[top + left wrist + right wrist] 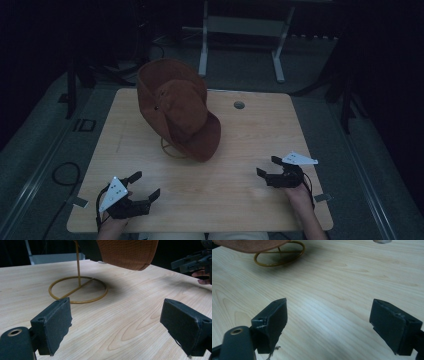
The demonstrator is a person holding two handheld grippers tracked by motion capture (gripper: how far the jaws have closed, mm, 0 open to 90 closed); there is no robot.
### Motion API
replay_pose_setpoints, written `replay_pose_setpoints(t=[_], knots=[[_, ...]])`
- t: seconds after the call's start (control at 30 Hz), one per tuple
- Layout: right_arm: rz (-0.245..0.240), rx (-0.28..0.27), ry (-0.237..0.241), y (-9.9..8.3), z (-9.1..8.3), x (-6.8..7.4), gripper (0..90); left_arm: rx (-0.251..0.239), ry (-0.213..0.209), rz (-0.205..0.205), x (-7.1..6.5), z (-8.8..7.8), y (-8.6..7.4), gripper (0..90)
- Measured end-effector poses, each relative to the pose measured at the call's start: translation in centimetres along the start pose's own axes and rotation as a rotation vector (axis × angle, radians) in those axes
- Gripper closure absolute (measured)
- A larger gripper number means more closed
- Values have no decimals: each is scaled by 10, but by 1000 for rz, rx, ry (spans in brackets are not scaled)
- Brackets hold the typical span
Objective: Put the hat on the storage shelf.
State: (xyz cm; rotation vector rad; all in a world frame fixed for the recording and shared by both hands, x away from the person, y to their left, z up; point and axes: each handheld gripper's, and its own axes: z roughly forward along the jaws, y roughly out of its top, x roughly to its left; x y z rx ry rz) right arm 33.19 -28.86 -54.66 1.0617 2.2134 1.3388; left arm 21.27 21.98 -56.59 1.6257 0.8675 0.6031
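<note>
your left claw (146, 185) sits low at the near left corner of the tabletop (240, 200), jaws spread wide with nothing between them, just bare wood showing through the gap in the left gripper view. your right claw (266, 167) hovers near the right edge, its jaws gaping just as wide and holding nothing. both claws point inward and forward, toward the middle of the tabletop.

the brown hat (179, 107) is well ahead of you, left of centre toward the far side, perched tilted on a thin gold wire stand (170, 148). the stand's ring base lies flat on the wood, and an upright rod rises from it into the hat. the hat's lower brim hangs over the ring on the side nearest you, casting a dark shadow on the wood.

both claws are well apart from the hat and the stand, and well apart from each other. a small round hole (239, 105) sits in the tabletop to the right of the hat, near the far edge.
</note>
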Motion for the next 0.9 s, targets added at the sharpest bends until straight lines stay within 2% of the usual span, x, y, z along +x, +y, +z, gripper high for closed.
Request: replay_pose_setpoints(t=[0.07,0.23,0.43,0.57,0.63,0.77,0.9], knots=[[-10,3,-31,-4,-4,-1,146,2,3,3,0,0,0,110],[7,6,-69,-14,-12,-4,146,7,10,3,1,1,-1,110],[4,30,-147,-25,-18,-10,145,8,25,7,2,0,-1,110],[7,23,-201,-28,-23,-14,145,10,29,6,3,0,-1,110],[-7,27,-231,-29,-23,-16,145,10,28,5,3,0,-2,110],[-3,-9,-222,-31,-24,-17,145,6,28,-2,2,-1,-2,110],[-6,1,-226,-32,-23,-17,145,4,34,-9,3,-1,-2,110]])
